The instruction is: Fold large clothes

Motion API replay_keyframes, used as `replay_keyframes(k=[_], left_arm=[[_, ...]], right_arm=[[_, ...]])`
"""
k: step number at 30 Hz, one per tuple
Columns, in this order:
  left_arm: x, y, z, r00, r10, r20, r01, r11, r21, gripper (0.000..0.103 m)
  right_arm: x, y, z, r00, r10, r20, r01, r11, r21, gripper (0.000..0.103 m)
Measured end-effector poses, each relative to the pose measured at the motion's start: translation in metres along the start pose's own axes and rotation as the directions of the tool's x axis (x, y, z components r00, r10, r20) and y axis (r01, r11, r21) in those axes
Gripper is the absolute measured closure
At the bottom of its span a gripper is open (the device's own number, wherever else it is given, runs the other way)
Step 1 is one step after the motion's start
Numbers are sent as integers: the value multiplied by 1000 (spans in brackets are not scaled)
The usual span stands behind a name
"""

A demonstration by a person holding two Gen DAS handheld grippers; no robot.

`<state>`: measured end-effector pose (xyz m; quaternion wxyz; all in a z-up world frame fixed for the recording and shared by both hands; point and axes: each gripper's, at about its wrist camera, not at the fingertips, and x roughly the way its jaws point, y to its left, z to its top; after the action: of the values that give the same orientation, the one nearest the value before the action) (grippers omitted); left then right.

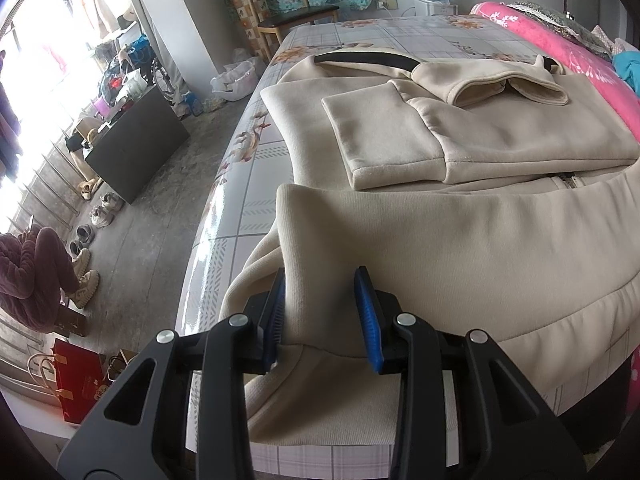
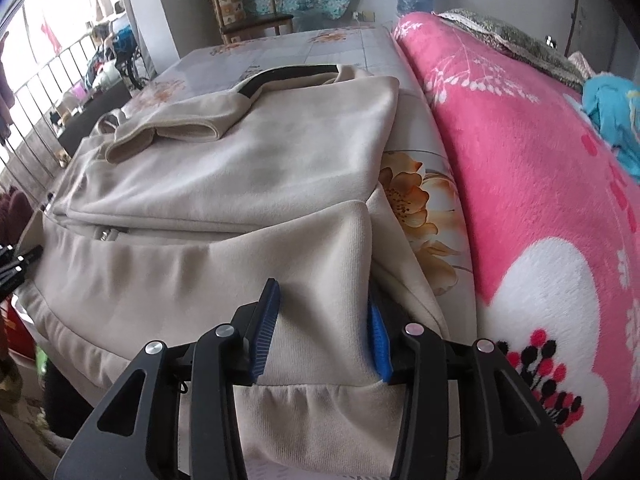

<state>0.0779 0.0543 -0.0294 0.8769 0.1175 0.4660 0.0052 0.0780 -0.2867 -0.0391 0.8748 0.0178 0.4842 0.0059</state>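
Beige fleece fills both views: the jacket [image 1: 460, 240] lies on a bed covered by a floral tiled sheet [image 1: 248, 200], sleeves folded across its chest at the far end and its hem lifted at the near end. The left gripper [image 1: 322, 320] has its blue-padded fingers [image 1: 276, 316] pressed against a bunched fold at the hem's left corner, clamped on the cloth. The right gripper [image 2: 320, 334] pinches the hem's right corner likewise, fabric packed between its pads [image 2: 266, 332], with the right pad partly buried under the fold. A pink blanket [image 2: 540, 200] with white flowers lies just right of the jacket. The zipper [image 2: 105, 234] shows only as a short metal stretch under the folded sleeves. Fisheye edges blur the room at far left. No writing or brand is readable.
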Motion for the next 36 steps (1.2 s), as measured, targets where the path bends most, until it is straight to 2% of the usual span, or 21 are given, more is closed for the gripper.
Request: replay_keyframes(k=[6, 9, 17, 27, 30, 32, 36], left_arm=[[0, 0, 0, 1000, 5, 4, -5, 1000, 4, 70], [0, -2, 0, 1000, 9, 9, -9, 1000, 10, 70], [0, -2, 0, 1000, 2, 14, -2, 1000, 6, 70], [1, -4, 0, 1000, 1, 22, -2, 1000, 11, 71], [-1, -4, -1, 999, 15, 33, -16, 1000, 11, 83], [-6, -1, -3, 999, -8, 54, 9, 1000, -6, 91], [-26, 5, -12, 991, -55, 126, 59, 998, -24, 92]], right_arm=[[1, 4, 0, 999, -41, 3, 42, 999, -20, 64], [0, 7, 0, 998, -57, 2, 57, 998, -20, 68], [-8, 10, -1, 995, -102, 10, 102, 995, -3, 90], [-23, 21, -4, 991, -127, 51, 128, 992, -18, 96], [-32, 25, -6, 987, -138, 80, 141, 990, -26, 96], [-41, 28, -9, 984, -148, 101, 152, 988, -30, 97], [-64, 31, -16, 976, -159, 150, 163, 987, -15, 97]])
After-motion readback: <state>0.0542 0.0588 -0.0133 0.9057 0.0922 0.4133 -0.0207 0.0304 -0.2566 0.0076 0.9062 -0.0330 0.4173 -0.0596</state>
